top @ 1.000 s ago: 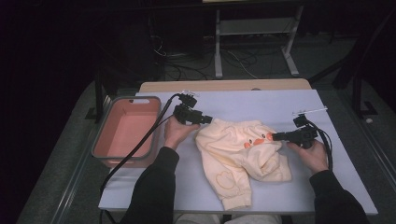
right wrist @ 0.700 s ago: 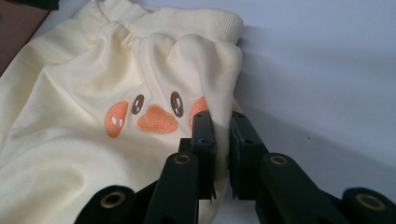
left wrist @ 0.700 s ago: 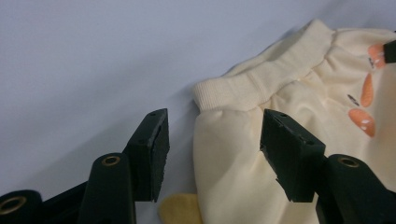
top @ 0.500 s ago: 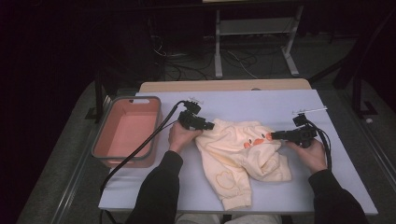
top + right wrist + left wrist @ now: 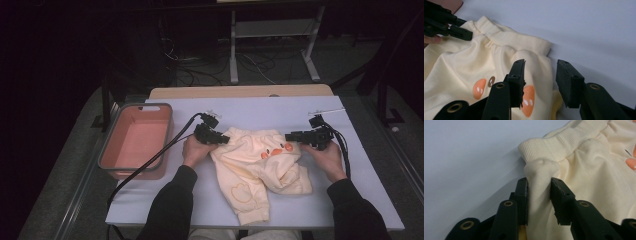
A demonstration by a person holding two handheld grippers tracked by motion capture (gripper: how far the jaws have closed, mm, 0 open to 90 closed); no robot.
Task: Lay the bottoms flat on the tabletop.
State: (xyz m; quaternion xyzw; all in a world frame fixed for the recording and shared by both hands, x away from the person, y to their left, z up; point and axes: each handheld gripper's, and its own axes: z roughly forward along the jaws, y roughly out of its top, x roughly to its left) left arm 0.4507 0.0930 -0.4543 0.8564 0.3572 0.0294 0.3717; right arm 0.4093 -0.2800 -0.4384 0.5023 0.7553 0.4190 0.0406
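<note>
Pale and wide, our surface (image 5: 350, 200) carries cream baby trousers (image 5: 260, 170) crumpled near its middle, a pink bin (image 5: 107, 160) by its left edge. Our left hand-held gripper (image 5: 539, 187) has just been closing and pinches a fold below the ribbed waistband (image 5: 564, 142); our right hand-held gripper (image 5: 540, 72) has just been opening, jaws apart over the cloth. We judge it light, limp; the waistband corners grip best.

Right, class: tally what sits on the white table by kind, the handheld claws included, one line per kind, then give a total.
Cream garment: 1
Pink tray: 1
Black claws: 2, the left claw with a fold of the garment between its closing jaws, the right claw with jaws opening, apart over the waistband
Total: 4
</note>
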